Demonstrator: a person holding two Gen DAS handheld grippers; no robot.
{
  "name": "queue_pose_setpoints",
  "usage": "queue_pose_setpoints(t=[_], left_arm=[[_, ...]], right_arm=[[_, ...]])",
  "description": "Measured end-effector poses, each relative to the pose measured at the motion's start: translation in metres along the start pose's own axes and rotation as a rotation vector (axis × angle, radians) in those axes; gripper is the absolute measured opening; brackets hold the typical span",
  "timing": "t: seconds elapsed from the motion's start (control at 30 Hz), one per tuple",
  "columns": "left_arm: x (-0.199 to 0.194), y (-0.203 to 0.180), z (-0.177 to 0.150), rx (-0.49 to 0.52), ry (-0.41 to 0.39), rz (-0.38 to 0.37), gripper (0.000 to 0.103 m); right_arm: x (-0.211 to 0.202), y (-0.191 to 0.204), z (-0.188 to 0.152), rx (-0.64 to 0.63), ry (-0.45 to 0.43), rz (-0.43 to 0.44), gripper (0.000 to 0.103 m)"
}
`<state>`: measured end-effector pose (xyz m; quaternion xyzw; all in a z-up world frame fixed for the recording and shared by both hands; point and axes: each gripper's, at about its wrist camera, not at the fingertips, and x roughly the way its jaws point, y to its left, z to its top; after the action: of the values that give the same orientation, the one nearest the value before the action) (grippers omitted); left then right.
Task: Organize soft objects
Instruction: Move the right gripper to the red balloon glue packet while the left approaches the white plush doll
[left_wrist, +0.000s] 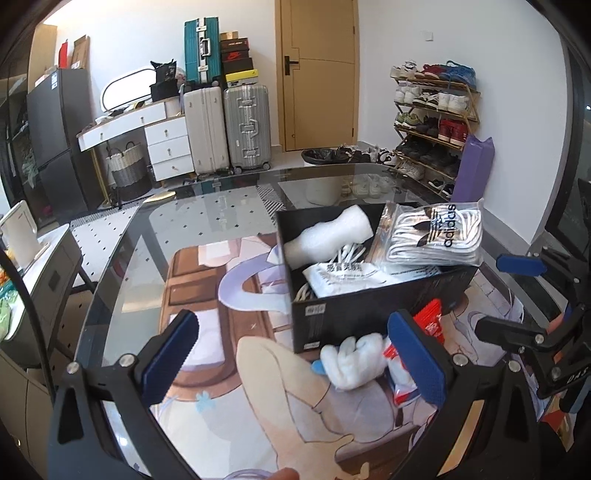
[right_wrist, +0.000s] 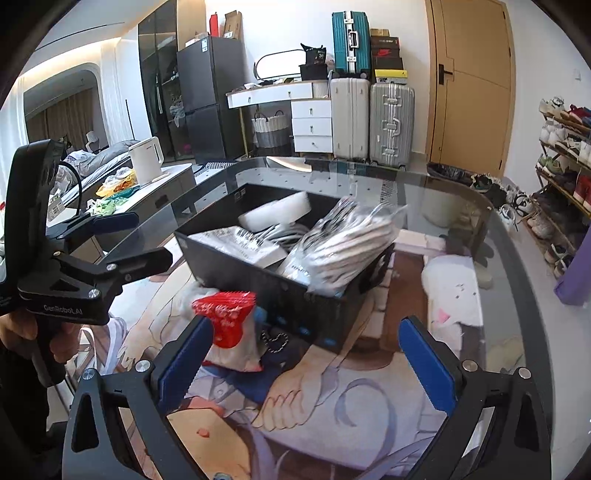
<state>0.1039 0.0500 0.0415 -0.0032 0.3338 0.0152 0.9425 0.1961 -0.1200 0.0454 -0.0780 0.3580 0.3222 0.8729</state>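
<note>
On the glass counter (left_wrist: 122, 236) a black box (left_wrist: 369, 314) stands already part-filled: a white foam roll (left_wrist: 332, 232), some folded white packets, and a clear bag of white socks (left_wrist: 436, 232) that leans over the box's rim rather than lying flat inside. Just outside the box's near wall, on the counter, lie the things not yet stowed: a white bundled sock (left_wrist: 354, 360) and, touching it, a red-and-white packet (right_wrist: 229, 325).

By my reading the sorting is well along, and the step in hand is the pick-up of those two loose items. The next move calls for one claw to come down over the bundled sock or the packet, close on it gently since both are soft and will squash, then lift it clear of the box wall and drop it inside. The leaning sock bag may want a nudge to settle.

Both claws are spread wide and hold nothing. The left claw (left_wrist: 291, 354) has the bundled sock just inside its right-hand pad, not pinched. The right claw (right_wrist: 306, 362) frames bare counter and the box's near wall, with the red packet next to its left-hand pad; whether they touch I cannot tell.
</note>
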Motion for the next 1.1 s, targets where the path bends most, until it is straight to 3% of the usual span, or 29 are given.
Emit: queue_pose_setpoints(t=[0.43, 1.1], left_arm=[[-0.006, 0.003, -0.01, 0.005, 0.015, 0.018, 0.103], [0.005, 0.011, -0.017, 0.006, 0.067, 0.014, 0.103]], right_arm=[[0.024, 0.031, -0.009, -0.004, 0.059, 0.044, 0.102], [0.065, 0.046, -0.007, 0.053, 0.141, 0.022, 0.102]])
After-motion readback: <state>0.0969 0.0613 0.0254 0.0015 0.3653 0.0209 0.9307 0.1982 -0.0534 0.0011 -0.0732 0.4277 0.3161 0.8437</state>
